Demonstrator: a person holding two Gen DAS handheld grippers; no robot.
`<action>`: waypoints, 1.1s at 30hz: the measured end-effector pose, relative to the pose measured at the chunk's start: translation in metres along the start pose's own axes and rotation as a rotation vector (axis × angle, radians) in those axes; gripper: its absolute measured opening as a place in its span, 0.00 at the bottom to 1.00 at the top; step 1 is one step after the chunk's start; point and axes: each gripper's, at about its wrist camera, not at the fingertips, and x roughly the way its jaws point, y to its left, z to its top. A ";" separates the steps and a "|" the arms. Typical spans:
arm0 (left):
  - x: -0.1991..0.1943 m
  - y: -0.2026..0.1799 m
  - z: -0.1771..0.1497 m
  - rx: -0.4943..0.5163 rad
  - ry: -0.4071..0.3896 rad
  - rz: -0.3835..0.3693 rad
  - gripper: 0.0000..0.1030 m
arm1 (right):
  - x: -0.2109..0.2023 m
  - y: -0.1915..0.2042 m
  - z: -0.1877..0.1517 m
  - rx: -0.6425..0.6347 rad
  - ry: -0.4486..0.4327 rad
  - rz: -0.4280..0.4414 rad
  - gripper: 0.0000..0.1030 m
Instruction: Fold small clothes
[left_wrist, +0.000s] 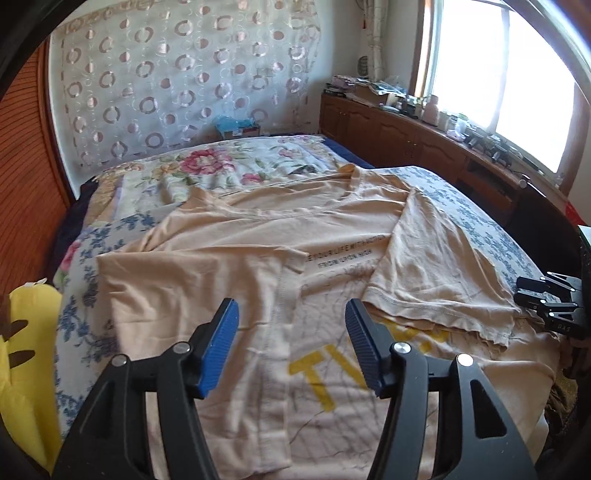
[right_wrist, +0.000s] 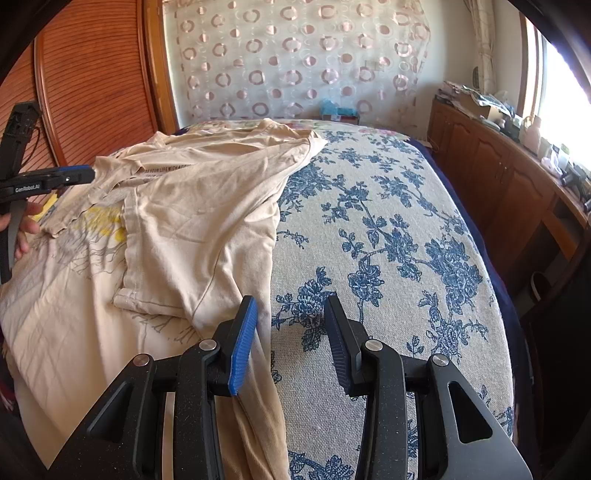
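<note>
Bedspread (right_wrist: 388, 229) lies bare to the right of the beige T-shirt (left_wrist: 229, 236), spread on the bed with both sleeves folded inward. Left gripper (left_wrist: 291, 347) fingers stand apart, empty, above the shirt; right gripper (right_wrist: 290, 343) fingers stand apart at its edge, gripping nothing

Bedroom in a lived-in home. A wide bed (right_wrist: 388, 229) fills most of the room, spread with a coarse cream cover printed with blue flowers; a second quilt with pink and green blossoms (left_wrist: 207, 166) lies toward its head. Behind the bed hangs a sheer white curtain patterned with brown rings (left_wrist: 177, 74). A reddish ribbed wooden panel (right_wrist: 92, 74) stands at one side. Along the other wall runs a low brown wooden cabinet with panelled doors (right_wrist: 495, 170), its top crowded with bottles, boxes and small clutter, under a bright wood-framed window (left_wrist: 509, 81). A yellow plush toy (left_wrist: 22, 354) sits by the bed's edge.
</note>
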 end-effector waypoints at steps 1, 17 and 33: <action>-0.001 0.003 -0.002 -0.007 0.003 0.009 0.57 | 0.000 0.001 0.000 0.000 0.000 0.000 0.36; -0.006 0.033 -0.018 -0.069 0.018 0.082 0.57 | 0.000 0.000 0.000 0.000 0.001 -0.002 0.42; 0.011 0.094 -0.011 -0.137 0.060 0.160 0.57 | 0.009 -0.005 0.076 -0.088 -0.014 0.024 0.54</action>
